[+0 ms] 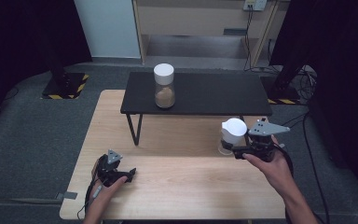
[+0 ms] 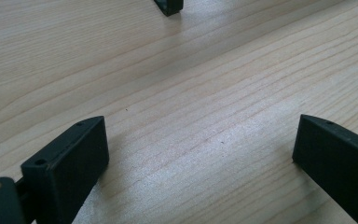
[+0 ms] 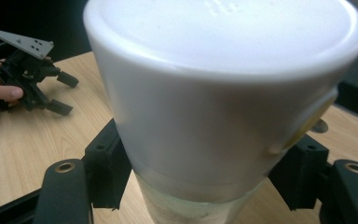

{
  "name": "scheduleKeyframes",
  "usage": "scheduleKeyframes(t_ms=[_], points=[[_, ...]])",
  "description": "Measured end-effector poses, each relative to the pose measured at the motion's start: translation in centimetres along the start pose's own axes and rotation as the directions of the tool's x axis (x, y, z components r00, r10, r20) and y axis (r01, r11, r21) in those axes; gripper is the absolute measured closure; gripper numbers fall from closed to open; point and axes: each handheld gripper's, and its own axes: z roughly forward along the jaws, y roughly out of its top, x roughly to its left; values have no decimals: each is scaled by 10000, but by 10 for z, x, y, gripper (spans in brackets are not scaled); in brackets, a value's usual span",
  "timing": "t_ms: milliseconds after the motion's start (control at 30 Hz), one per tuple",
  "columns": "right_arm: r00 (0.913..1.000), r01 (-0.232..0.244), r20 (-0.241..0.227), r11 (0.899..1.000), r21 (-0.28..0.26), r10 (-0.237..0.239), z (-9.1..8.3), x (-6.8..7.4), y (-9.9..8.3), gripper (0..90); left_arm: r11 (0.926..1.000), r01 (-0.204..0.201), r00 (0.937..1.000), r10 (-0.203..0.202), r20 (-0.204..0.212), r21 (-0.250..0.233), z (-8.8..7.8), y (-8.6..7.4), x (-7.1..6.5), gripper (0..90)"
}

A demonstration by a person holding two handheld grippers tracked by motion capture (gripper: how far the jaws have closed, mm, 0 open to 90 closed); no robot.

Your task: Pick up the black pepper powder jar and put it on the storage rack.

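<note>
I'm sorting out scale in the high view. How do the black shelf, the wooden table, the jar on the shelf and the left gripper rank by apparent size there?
Largest to smallest:
1. wooden table
2. black shelf
3. jar on the shelf and left gripper: look alike in extent, and the gripper sits nearer the camera, so unranked.

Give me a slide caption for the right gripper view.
Right hand-held gripper closed around a white-lidded jar above the wooden table.

No readable text, label, brand or number appeared anywhere. The white lid (image 3: pixel 223 60) of the jar carried faint embossed marks near its top edge, too blurred to make out.
</note>
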Motion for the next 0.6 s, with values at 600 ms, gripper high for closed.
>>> scheduleKeyframes(t_ms=[600], points=[[9999,26,107,9998,-210,-24,-23,-20,53,317,10000,-1,10000,1,0,2,0,0,0,20]])
